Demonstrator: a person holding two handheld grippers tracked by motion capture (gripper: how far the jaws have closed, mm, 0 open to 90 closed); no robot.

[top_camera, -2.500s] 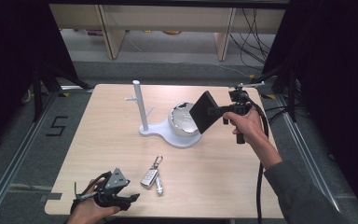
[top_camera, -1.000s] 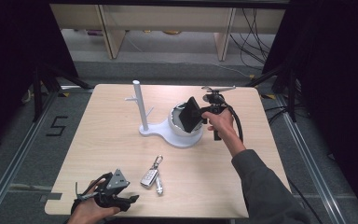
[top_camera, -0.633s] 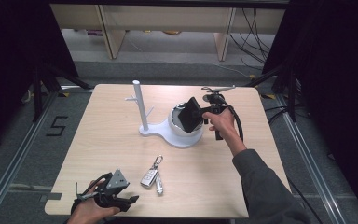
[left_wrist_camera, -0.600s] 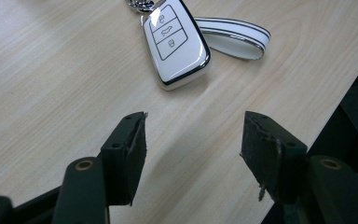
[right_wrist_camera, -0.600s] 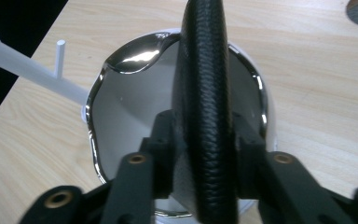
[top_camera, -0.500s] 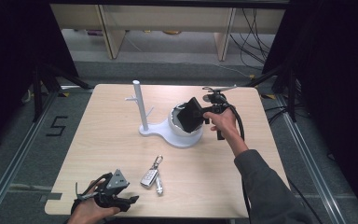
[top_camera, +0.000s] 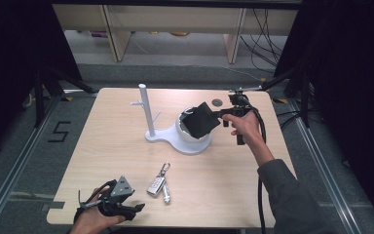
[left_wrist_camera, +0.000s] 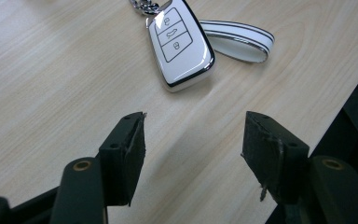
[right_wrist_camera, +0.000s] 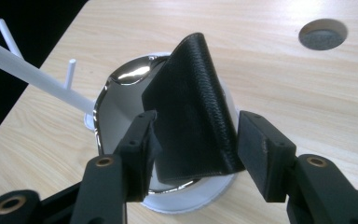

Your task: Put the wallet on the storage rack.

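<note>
A pale wood-grain table, smooth and matte with a round grey grommet near its far right corner, carries a white plastic stand whose slim upright post has short side pegs and whose flat teardrop base holds a glossy, mirror-lined bowl. A black wallet, grained like pebbled leather and folded into a stiff wedge, leans in that bowl, near the middle of the table toward the far edge. The right claw has just been opening: its black jaws stand either side of the wallet, the left jaw looking close against it, the right jaw with a gap, so the wallet appears released rather than held. The risk, as judged here, is that the wallet, propped high on the slick curved rim, tips out when the claw backs away, or that a jaw catches its edge and drags it, or knocks the light stand. At the near left corner the left claw rests low with its worn rubber pads well apart and nothing between them. Just beyond it, near the near edge, lies a white car key, rounded, chrome-trimmed, with three buttons, a metal clasp and a white strap loop edged in black.
</note>
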